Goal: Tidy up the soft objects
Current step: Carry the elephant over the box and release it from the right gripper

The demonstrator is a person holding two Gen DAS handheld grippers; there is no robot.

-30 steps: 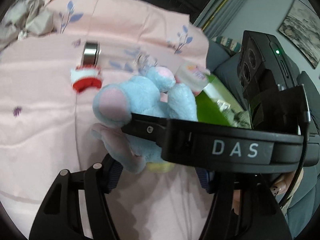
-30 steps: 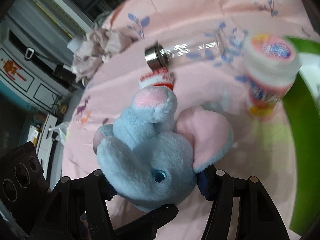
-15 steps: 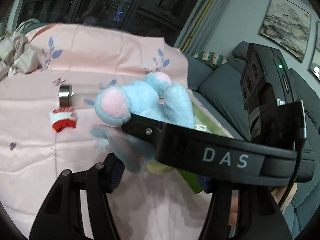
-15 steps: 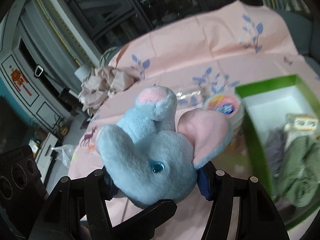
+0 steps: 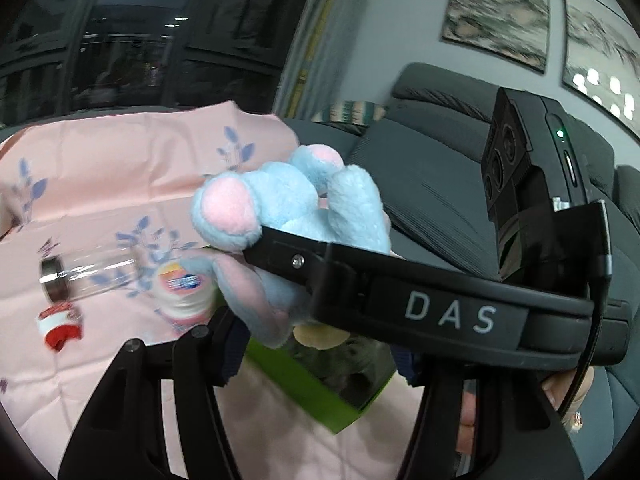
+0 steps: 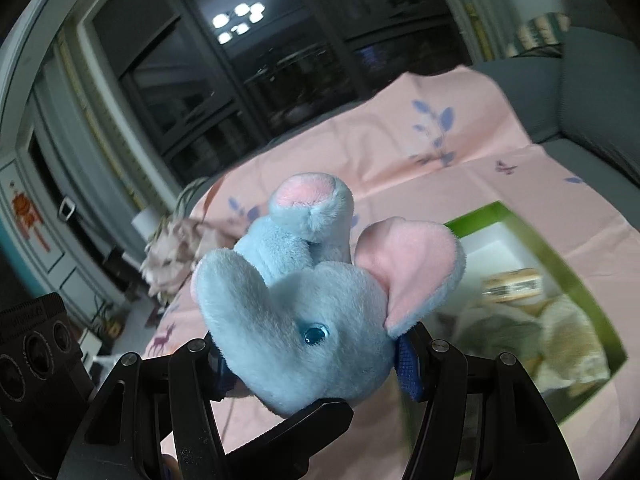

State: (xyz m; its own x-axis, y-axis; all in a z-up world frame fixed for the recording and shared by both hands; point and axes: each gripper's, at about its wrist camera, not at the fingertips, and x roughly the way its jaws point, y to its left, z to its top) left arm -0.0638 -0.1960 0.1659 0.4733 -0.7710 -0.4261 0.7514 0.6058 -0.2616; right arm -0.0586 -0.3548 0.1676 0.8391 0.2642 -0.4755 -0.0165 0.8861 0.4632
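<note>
A blue plush elephant (image 5: 288,200) with pink ears and pink foot soles hangs in the air above the pink cloth, held from two sides. My left gripper (image 5: 316,344) is shut on its lower body; its right finger is hidden behind the other tool. My right gripper (image 6: 312,356) is shut on the elephant's head (image 6: 288,320), with one eye facing the camera. The right gripper's black body (image 5: 440,312) crosses in front of the toy in the left wrist view. A finger of the left gripper (image 6: 304,420) shows under the head in the right wrist view.
A green box (image 6: 560,264) with white inside holds soft cloth pieces (image 6: 500,332), just right of and below the toy. A pink-labelled jar (image 5: 184,296), a lying glass bottle (image 5: 88,280) and a red-and-white item (image 5: 60,324) rest on the cloth. A grey sofa (image 5: 432,184) stands behind.
Both grippers have risen with the elephant and carried it away from the bottle and toward the green box. The cameras tilted up, so windows and wall now fill the upper view.
</note>
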